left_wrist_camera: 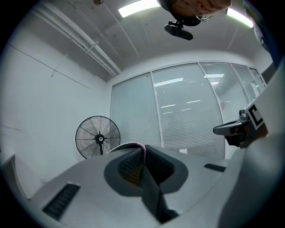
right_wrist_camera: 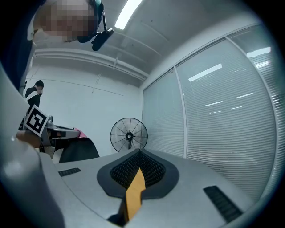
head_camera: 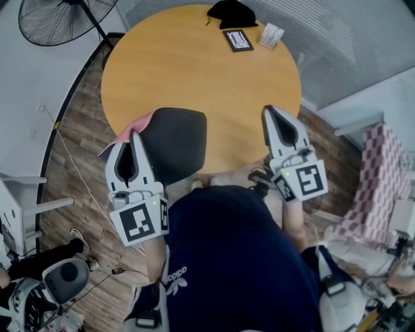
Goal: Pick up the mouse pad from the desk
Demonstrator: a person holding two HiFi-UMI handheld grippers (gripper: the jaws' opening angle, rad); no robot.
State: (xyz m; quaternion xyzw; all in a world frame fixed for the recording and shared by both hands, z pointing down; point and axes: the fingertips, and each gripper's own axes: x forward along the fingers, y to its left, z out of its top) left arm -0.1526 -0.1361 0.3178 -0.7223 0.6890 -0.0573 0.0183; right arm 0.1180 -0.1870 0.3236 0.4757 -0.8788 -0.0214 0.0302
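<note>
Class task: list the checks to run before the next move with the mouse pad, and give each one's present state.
1. Left gripper shut on the mouse pad: ok.
2. Mouse pad lifted fully clear of the table: cannot tell.
3. Right gripper shut and empty: ok.
4. Black pouch at the table's far edge, apart from the pad: ok.
5. Fan on the floor, away from both grippers: ok.

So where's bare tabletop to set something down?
Middle of the round table is bare, between the mouse pad held by the left gripper and the far rim. Crowded only at that rim: black cloth, dark flat slab, small white packet.
</note>
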